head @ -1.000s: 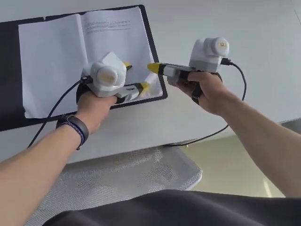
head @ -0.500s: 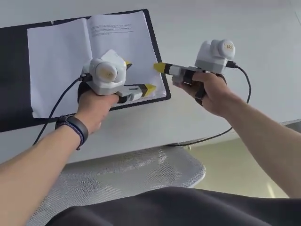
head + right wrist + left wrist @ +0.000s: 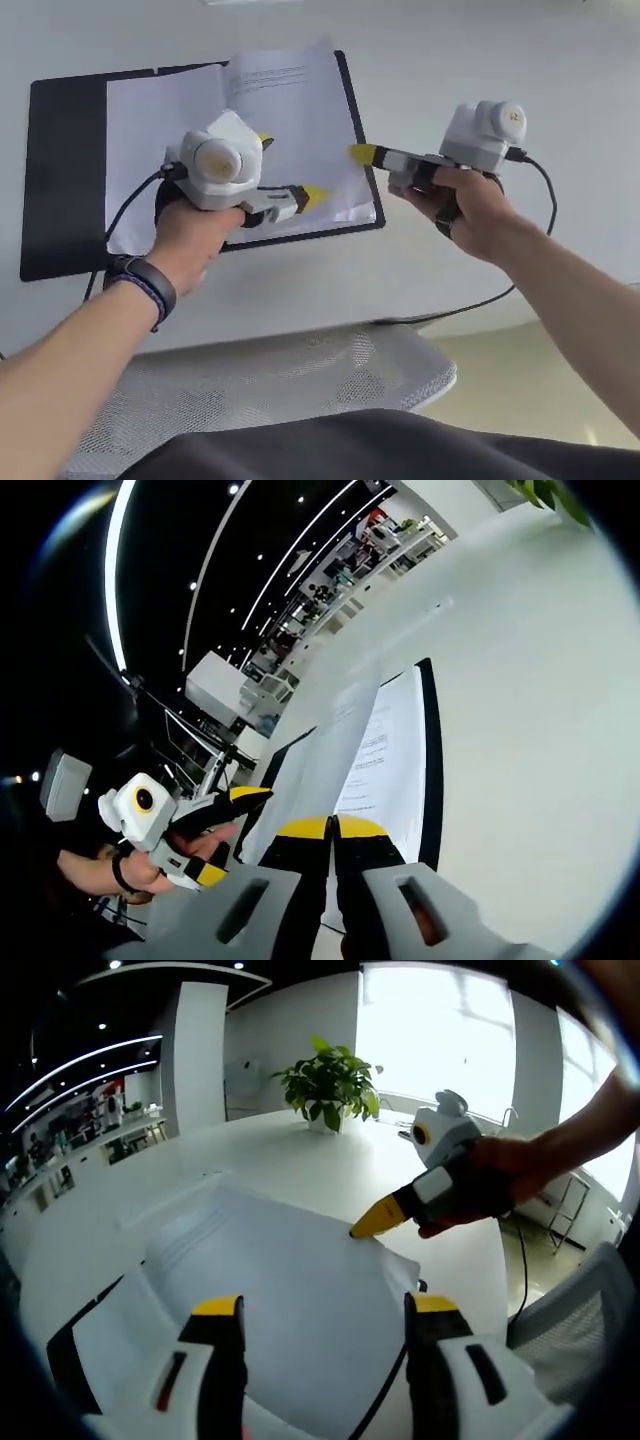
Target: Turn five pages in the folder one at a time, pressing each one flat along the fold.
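On the white table (image 3: 450, 60) ahead of you the black folder (image 3: 62, 180) lies open, its white page (image 3: 290, 105) spread across the right-hand half. Your left hand (image 3: 195, 228) comes up from the lower left on a straight forearm, a dark wristband (image 3: 140, 285) at the wrist. It holds the left gripper (image 3: 290, 167) over the near part of the page, pointing to the right. You have it rolled onto its side, so one yellow tip sits farther from you and the other nearer. Its jaws stand wide apart over the paper. Seen from the left gripper view, the page shows through the gap between them and bulges up a little towards its right edge.

Your right hand (image 3: 470, 205) reaches in from the lower right, the forearm slanting up across the table's near edge. It aims the right gripper (image 3: 362, 153) leftward at the page's right edge. Those jaws are pressed together, and in the left gripper view the yellow tip touches that edge. Whether the sheet is caught between them cannot be told. Far across the table stands a potted plant (image 3: 325, 1080). Below the table's near edge sits a mesh chair (image 3: 290, 375).
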### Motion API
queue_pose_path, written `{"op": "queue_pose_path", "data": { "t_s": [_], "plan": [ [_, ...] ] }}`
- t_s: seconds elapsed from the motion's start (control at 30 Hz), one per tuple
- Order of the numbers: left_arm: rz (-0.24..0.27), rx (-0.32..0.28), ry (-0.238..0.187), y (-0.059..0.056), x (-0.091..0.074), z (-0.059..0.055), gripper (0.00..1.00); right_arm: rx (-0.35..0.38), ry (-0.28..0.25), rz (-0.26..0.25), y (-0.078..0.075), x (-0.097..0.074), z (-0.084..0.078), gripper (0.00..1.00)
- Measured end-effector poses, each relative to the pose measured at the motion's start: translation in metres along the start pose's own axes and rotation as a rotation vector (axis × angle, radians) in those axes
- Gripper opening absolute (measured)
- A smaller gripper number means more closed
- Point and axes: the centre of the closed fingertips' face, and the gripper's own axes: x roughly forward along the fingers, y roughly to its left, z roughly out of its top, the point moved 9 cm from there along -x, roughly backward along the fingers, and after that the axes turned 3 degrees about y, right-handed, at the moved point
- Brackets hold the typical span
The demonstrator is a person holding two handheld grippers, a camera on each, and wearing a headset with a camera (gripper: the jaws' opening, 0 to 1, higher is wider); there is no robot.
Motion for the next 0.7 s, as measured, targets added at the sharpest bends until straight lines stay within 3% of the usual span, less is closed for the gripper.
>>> {"op": "queue_pose_path", "data": {
  "t_s": [0.33, 0.7],
  "plan": [
    [0.043, -0.020, -0.011, 0.016, -0.030, -0.008, 0.65, -0.036, -0.022, 0.008, 0.018, -0.005, 0.002, 0.00],
    [0.092, -0.050, -0.020, 0.027, -0.059, -0.022, 0.66, -0.110, -0.037, 0.069, 0.049, 0.001, 0.014, 0.00]
  ]
}}
